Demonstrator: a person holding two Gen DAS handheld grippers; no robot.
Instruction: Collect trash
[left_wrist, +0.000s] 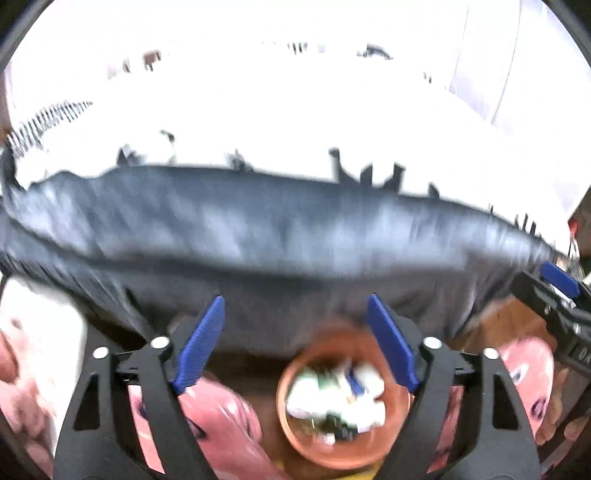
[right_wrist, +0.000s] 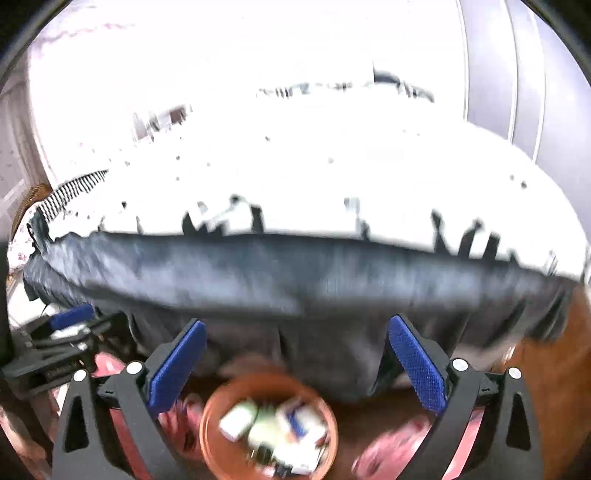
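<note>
We are carrying two matching tools: the left gripper and right gripper are showing black angular frames, ribbed blue finger pads, and round silver screw heads.

Brown wooden surface, glossy, seen below both cameras and partly hidden. Resting on it: a round terracotta-orange bowl heaped with crumpled white, green and blue wrappers and scraps (too blurred to tell apart). Spread beside the bowl on both sides: pink printed sheets with dark markings, lying flat. Draped over the far edge: a long dark grey-blue cloth, creased, its nearer hem reaching down close behind the bowl.
</note>
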